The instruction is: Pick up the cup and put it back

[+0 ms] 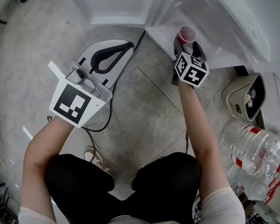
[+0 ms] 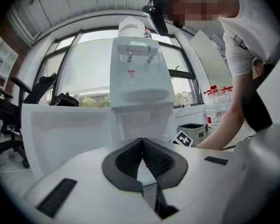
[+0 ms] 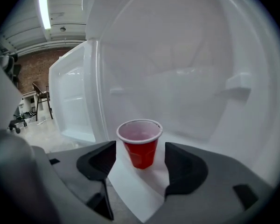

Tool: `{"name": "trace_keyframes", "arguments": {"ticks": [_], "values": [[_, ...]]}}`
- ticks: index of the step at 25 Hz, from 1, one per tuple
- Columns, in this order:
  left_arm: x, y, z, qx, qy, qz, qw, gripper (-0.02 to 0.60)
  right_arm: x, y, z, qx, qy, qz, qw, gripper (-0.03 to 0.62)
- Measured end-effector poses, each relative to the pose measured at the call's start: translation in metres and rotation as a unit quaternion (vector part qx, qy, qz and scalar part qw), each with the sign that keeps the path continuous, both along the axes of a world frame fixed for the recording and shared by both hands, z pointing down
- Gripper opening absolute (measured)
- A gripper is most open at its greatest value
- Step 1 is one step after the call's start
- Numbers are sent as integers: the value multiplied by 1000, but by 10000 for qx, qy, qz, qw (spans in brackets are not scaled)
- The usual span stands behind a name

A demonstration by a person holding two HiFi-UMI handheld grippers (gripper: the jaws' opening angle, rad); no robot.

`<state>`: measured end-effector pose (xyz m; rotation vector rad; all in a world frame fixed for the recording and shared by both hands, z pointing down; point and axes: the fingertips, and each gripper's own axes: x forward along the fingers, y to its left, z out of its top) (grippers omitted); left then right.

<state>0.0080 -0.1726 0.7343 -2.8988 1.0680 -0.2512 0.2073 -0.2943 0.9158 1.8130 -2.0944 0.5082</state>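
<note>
A small red cup (image 1: pixel 186 33) (image 3: pixel 140 143) stands upright on a white ledge (image 1: pixel 161 31) (image 3: pixel 130 190) inside a white cabinet. My right gripper (image 1: pixel 187 45) (image 3: pixel 140 149) is open around it. Its dark pads (image 3: pixel 183 164) stand on either side of the cup, with a gap on each side, so neither touches it. My left gripper (image 1: pixel 129 45) (image 2: pixel 142 146) hangs over the floor at the left. It is shut, its two pads meet at the tips and nothing is between them.
A white water dispenser (image 2: pixel 139 69) stands ahead of the left gripper. Large clear water bottles (image 1: pixel 256 148) and a beige bin (image 1: pixel 245 94) are on the floor at the right. A black cable (image 1: pixel 109 111) runs across the stone floor, and the person's knees are below.
</note>
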Motion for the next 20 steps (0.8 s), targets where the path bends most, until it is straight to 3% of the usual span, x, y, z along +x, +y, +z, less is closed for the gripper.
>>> {"name": "trace_keyframes", "arguments": {"ticks": [6,12,20], "values": [[-6,1,-11,84,78,-153,9998,23,-2,-18,6,68,300,-59,9995,334],[-9,8,-11,121,24,-154,9998,23,5,-27,17,-95,102,58,9999,339],[-17,12,-11,75,139,-311,9994,23,0,-21,0,-33,6,-260,9997,291]]}}
